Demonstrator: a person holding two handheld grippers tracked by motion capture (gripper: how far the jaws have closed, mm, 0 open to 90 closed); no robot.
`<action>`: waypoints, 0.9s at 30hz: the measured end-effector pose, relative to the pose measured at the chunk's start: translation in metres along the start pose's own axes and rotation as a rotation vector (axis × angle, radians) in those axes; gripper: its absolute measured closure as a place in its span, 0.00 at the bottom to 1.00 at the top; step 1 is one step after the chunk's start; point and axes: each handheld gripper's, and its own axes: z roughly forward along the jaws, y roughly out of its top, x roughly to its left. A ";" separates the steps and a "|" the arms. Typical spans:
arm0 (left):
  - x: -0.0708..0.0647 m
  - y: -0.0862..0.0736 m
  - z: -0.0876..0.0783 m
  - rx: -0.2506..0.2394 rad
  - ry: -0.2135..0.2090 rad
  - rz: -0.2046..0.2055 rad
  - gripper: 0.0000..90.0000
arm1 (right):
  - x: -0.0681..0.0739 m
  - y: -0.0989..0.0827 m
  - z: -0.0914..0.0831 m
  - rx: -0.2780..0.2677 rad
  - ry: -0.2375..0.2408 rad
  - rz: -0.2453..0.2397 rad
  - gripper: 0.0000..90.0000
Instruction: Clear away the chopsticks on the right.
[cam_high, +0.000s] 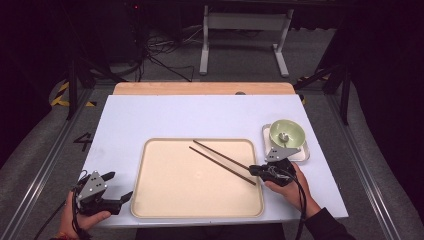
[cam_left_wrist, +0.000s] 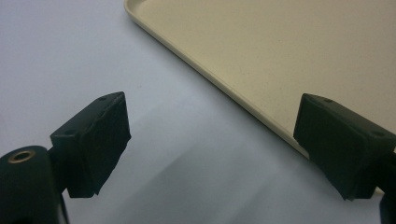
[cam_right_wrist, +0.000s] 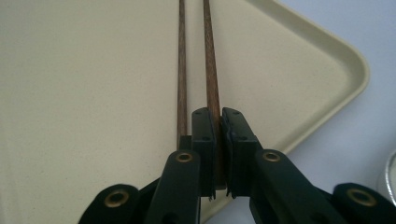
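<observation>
While the left gripper (cam_high: 116, 187) rests on the white table (cam_high: 125, 120) beside the tray (cam_high: 150, 210), jaws wide and empty, the right gripper (cam_right_wrist: 218, 114) is clamped narrow on 1 chopstick (cam_right_wrist: 210, 60). 2nd chopstick (cam_right_wrist: 181, 60) lies just beside it over the tray.

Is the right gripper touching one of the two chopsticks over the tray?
Touching. In the right gripper view, the right gripper has its jaws clamped on one chopstick; the second chopstick lies beside the jaws, outside them.
</observation>
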 end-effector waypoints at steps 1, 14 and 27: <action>0.000 0.000 0.000 0.000 0.001 0.002 0.13 | 0.000 0.000 0.002 0.007 0.005 -0.006 0.94; -0.001 0.000 0.000 0.005 0.000 0.004 0.13 | -0.001 -0.006 0.015 0.053 0.053 0.011 0.94; -0.001 0.000 -0.001 -0.002 0.006 0.005 0.13 | 0.004 -0.001 0.012 0.029 0.049 0.018 0.81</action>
